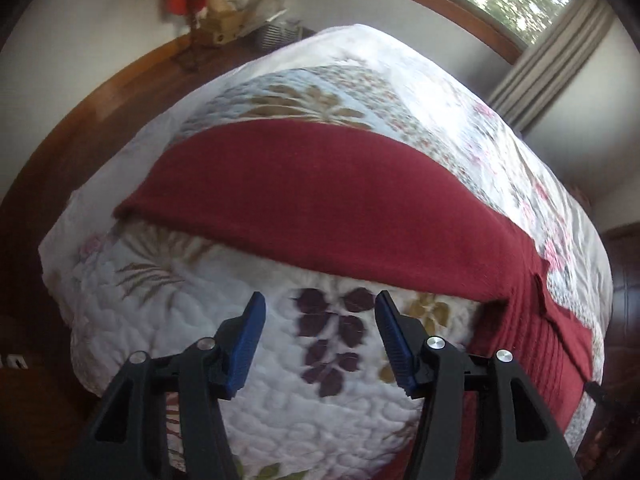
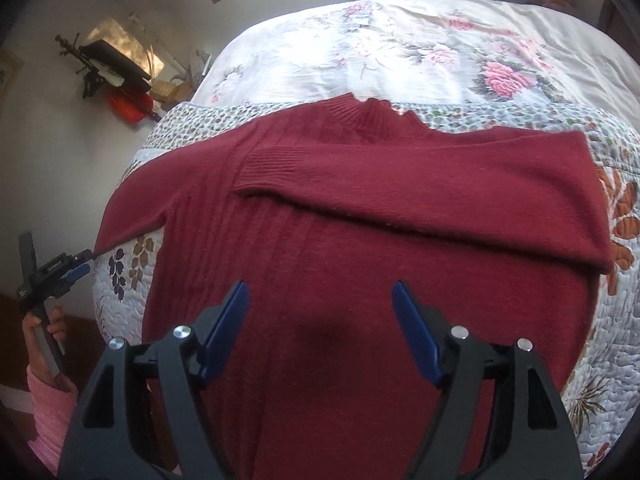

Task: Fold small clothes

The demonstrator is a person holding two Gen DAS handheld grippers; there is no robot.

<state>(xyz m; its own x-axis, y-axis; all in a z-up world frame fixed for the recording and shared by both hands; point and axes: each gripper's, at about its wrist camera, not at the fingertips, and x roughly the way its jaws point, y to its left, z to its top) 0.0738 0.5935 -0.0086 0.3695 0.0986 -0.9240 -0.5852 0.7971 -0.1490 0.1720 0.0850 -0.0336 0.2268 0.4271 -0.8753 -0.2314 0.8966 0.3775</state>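
Maroon knit sweater (image 2: 360, 280) laid flat on a floral quilt (image 1: 132, 280).

One sleeve (image 2: 440, 184) is folded across the chest. The left gripper (image 1: 320, 340) is held open over bare quilt, the right gripper (image 2: 320, 328) open above the sweater body (small white lettering on the left tool can't be read). A pink sleeve (image 2: 48, 412) is seen.

The sweater's (image 2: 360, 280) hem runs off the bottom edge behind the right gripper (image 2: 320, 320). Clutter (image 1: 224, 20) beyond the bed (image 1: 360, 72) is blurred, perhaps boxes.
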